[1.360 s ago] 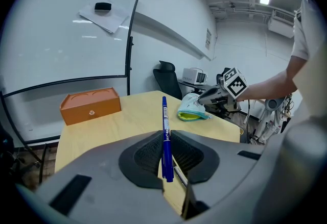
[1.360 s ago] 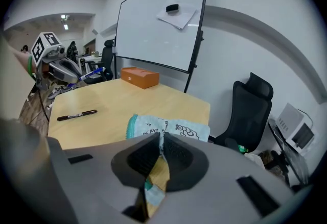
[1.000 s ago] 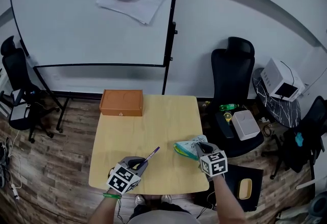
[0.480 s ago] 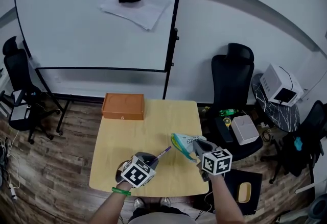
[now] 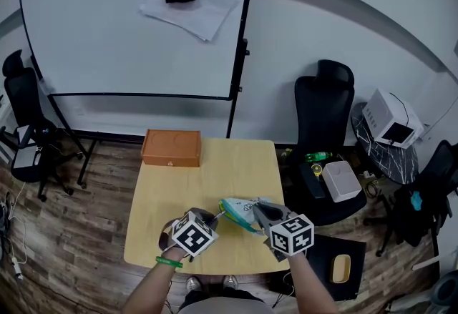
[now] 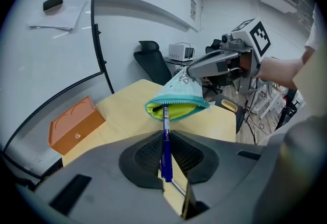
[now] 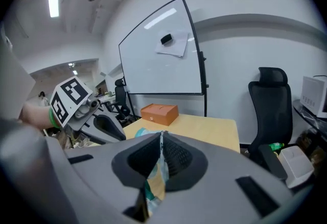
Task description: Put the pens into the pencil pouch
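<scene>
As left gripper (image 5: 212, 217) clamps pen (image 6: 165, 155) and right gripper (image 5: 257, 209) pinches pouch (image 6: 179, 96): feed tip straight toward twelve o'clock, mouth steady

Blue pen (image 6: 165, 139) tip-first at open mouth of teal pouch (image 6: 179, 86); lime lining

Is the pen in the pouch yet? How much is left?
Done: the pouch is open and held up by the right gripper, which is shut on it. In hand: the left gripper is shut on the blue pen, whose tip is right at the pouch's open mouth. Left: slide the pen in and let go. No other pen shows on the table.
</scene>
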A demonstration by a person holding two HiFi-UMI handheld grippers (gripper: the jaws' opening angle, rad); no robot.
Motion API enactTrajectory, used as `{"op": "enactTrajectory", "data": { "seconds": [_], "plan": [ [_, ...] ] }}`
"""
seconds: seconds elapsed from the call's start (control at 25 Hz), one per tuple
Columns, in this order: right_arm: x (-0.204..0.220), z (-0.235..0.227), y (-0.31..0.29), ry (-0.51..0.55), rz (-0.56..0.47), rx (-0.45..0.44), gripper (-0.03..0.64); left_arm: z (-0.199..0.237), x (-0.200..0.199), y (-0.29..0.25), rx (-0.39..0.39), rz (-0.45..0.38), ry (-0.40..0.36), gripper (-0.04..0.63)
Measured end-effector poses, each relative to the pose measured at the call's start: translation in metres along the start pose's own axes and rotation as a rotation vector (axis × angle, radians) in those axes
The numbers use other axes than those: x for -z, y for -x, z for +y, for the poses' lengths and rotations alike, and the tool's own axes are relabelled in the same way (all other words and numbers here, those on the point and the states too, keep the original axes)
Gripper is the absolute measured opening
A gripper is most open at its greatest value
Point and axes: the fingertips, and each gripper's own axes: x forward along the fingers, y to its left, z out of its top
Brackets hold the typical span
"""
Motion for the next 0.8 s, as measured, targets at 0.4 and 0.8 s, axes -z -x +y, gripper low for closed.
{"op": "enactTrajectory", "data": {
  "seconds": [0.4,0.8],
  "plan": [
    [0.012,0.045,-0.010,0.126,0.086,-0.154,0.014,-0.019,0.004,-0.003,0.075,0.112,-0.231,0.048],
    [0.015,0.055,0.003,-0.147,0.019,-0.325,0.011,-0.020,-0.002,-0.001,0.077,0.066,-0.211,0.048]
  ]
}}
